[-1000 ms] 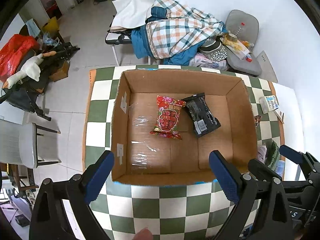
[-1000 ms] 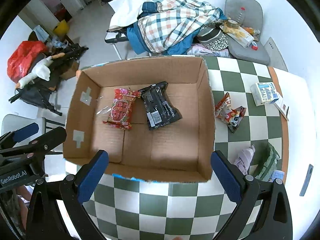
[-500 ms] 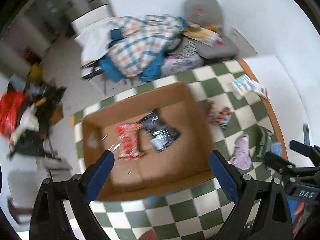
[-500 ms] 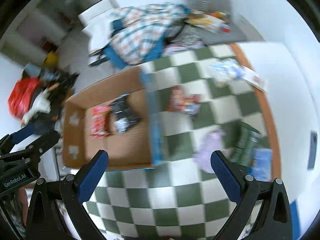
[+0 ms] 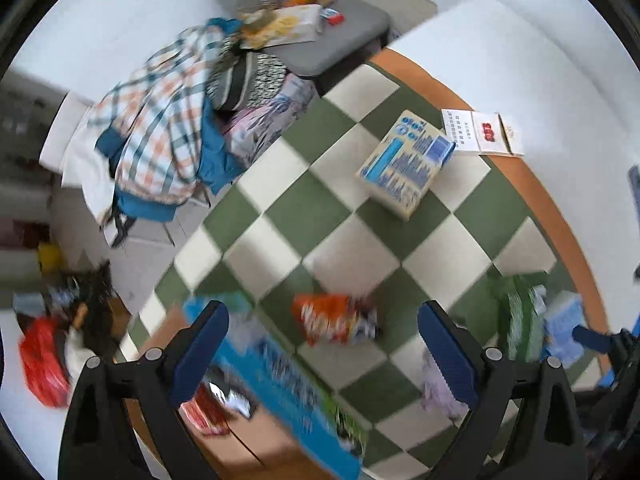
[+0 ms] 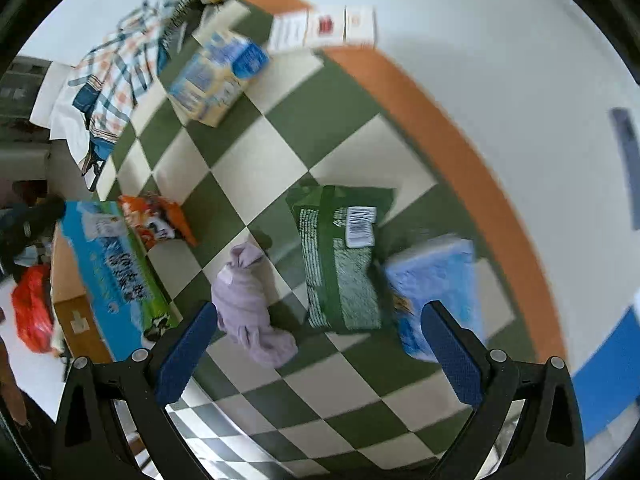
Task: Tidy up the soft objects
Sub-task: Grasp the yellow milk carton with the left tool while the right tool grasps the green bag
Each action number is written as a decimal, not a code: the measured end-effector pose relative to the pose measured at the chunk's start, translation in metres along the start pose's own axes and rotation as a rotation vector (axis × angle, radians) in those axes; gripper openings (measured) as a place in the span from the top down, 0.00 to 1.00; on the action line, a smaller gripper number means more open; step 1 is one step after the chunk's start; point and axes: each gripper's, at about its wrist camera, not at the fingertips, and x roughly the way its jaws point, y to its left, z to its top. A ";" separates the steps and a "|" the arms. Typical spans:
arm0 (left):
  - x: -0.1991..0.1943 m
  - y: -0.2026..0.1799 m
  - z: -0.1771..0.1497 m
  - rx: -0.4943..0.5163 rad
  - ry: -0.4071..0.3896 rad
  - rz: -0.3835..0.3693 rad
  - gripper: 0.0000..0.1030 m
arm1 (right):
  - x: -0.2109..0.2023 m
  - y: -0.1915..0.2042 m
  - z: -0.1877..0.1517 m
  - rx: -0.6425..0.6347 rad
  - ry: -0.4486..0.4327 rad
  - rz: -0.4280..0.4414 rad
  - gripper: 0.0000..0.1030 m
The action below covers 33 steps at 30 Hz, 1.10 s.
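My left gripper [image 5: 323,354] is open and empty above the checkered table [image 5: 280,256], with an orange snack bag [image 5: 334,322] between its fingers' line of sight. The cardboard box [image 5: 280,384] with a blue printed side lies at lower left and holds a red packet [image 5: 204,410]. My right gripper [image 6: 316,350] is open and empty over a lilac cloth [image 6: 248,304], a green packet [image 6: 340,260] and a blue packet [image 6: 436,292]. The orange bag [image 6: 158,222] and box [image 6: 116,272] show at left in the right wrist view.
A yellow-blue tissue pack [image 5: 404,164] and a white leaflet [image 5: 480,132] lie at the table's far side. A chair with plaid clothes [image 5: 160,140] and a grey cushion chair [image 5: 332,32] stand beyond. The orange table rim [image 6: 460,168] runs along the right.
Both grippers have swung right, away from the box, over the loose items on the table. Both stay open and empty. The views are blurred by motion.
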 end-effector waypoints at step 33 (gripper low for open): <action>0.093 -0.061 0.080 0.134 0.090 -0.072 0.38 | 0.080 0.027 0.031 0.001 0.112 -0.156 0.65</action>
